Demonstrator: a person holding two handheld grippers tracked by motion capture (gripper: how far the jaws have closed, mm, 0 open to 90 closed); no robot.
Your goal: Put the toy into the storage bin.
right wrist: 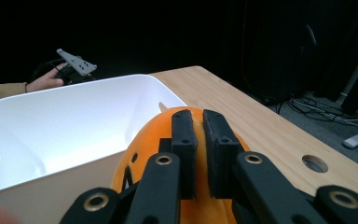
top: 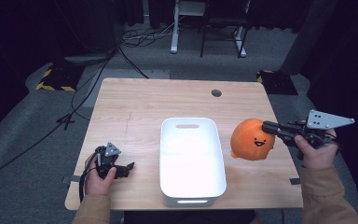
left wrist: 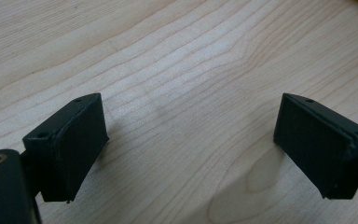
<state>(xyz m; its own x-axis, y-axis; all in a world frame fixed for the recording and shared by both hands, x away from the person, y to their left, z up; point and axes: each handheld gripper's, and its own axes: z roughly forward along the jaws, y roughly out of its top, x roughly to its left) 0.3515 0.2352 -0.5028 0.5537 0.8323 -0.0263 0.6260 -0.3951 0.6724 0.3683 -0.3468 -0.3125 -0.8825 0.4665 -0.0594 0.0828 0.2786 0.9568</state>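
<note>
Bench (top: 135, 100) carries a white bin (top: 192, 161) at centre. We see the orange plush (top: 251, 139) lifted just right of the bin, right claw (top: 266, 126) pinched on its top. Left claw (top: 129, 166) sits low over the bench, left of the bin, jaws wide apart.

A person wears tan sleeves on both forearms. Each hand carries a black two-jaw gripper: the left gripper (top: 129, 166) at seven o'clock, the right gripper (top: 265, 126) at three o'clock. Both have grey triangular top plates, brass-coloured screws, rectangular black pads and trailing black cables.
</note>
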